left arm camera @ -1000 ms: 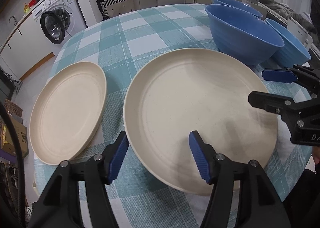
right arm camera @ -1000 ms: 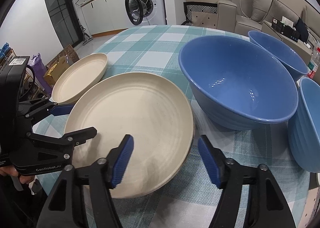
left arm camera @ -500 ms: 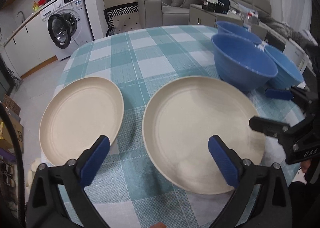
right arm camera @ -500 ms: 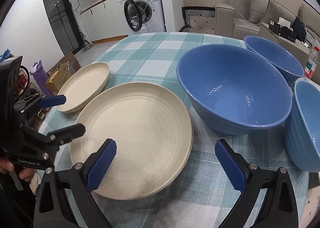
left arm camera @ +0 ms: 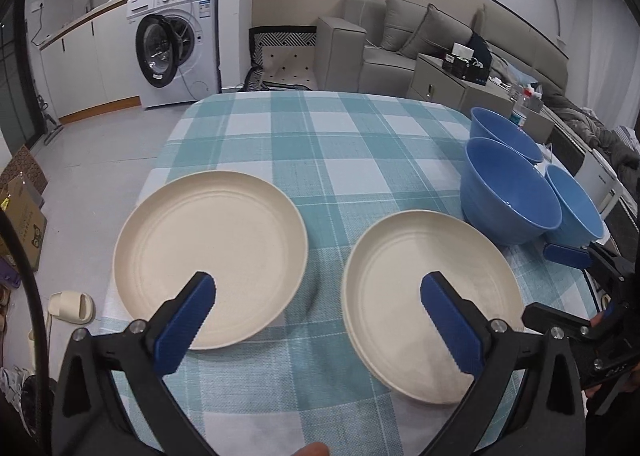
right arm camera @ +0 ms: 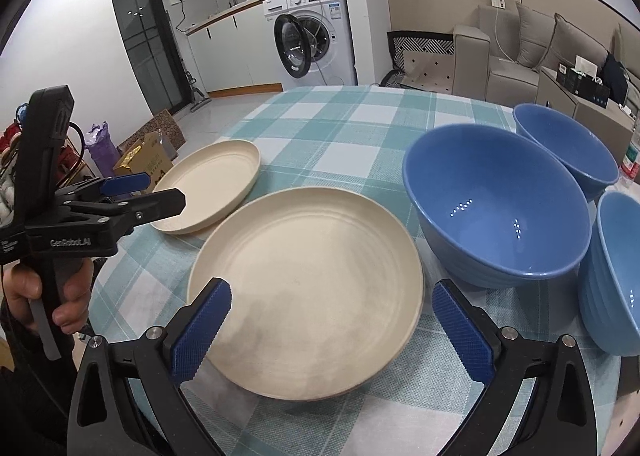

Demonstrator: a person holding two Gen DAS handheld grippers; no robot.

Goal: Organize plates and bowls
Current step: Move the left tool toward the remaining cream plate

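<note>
On my screens I logged a table under a teal-and-white checked cloth (left arm camera: 320,144), carrying two cream plates and three blue bowls. The left plate (left arm camera: 211,270) lay flat near the table's left edge; the right plate (left arm camera: 430,296) lay flat beside it, a strip of cloth between them, not touching. The big bowl (right arm camera: 496,212) stood upright just beyond the right plate's far right rim, with the far bowl (right arm camera: 566,150) behind it and the near bowl (right arm camera: 616,276) at its right side, all three crowded close; whether they touched I could not tell. My left gripper (left arm camera: 318,306) hung above the cloth with its jaws spread wide, having just been opening, and nothing between them; one blue pad (left arm camera: 186,322) showed over the left plate, the other over the right plate. My right gripper (right arm camera: 332,320) stood likewise wide, jaws just opened, holding nothing, poised above the near rim of the right plate. A hand (right arm camera: 44,296) gripped the left tool's handle at the left of the right view. Beyond the table I noted a washing machine (left arm camera: 180,40) with its door ajar and a grey sofa (left arm camera: 420,40)
</note>
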